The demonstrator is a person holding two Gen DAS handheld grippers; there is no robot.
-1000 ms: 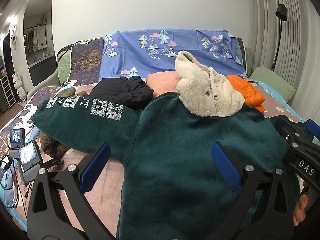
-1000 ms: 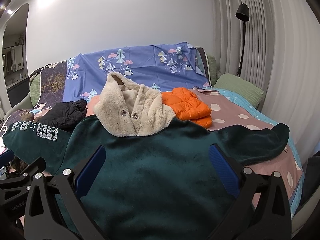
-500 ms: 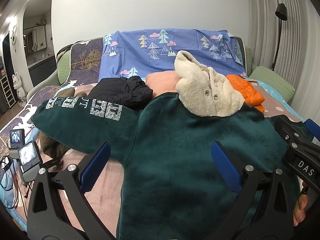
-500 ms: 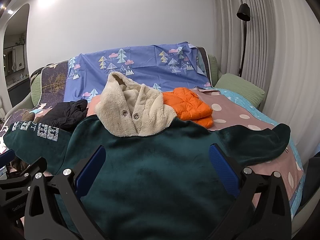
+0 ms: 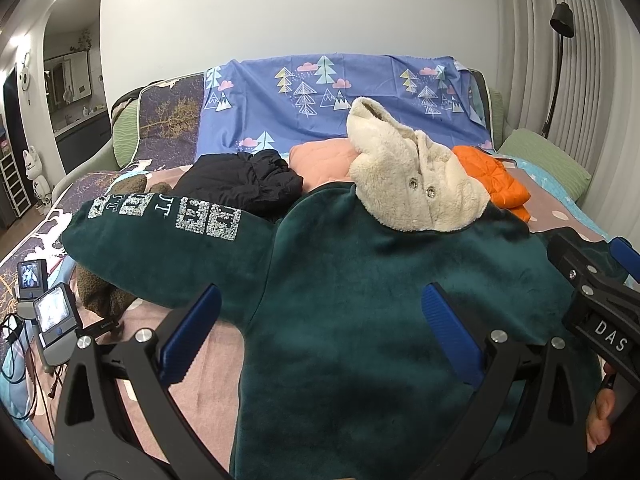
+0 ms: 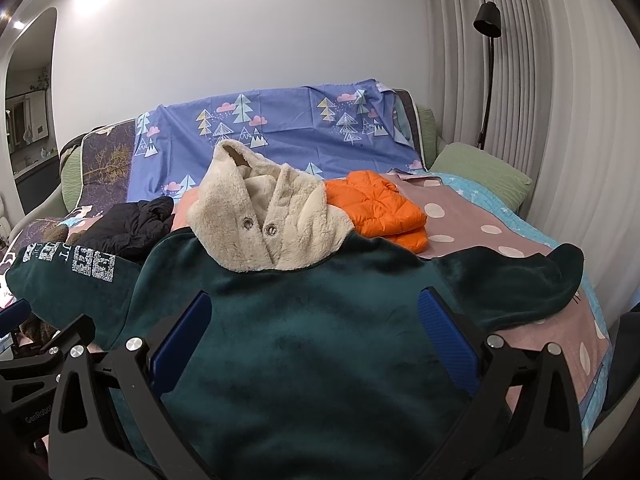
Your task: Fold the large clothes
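Green hooded coat spread flat on bed — both grippers' fingers wide, empty

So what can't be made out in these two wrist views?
- Green hoodie: hem cut off by the bottom edge, both views.
- Sleeve lettering: too pixelated to read.
- Brown fuzzy item: mostly under the left sleeve.
- Pink garment: largely behind the cream hood.

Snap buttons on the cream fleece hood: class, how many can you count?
2. Both sit side by side low on the cream fleece hood: left snap button, right snap button. Folds may hide more.
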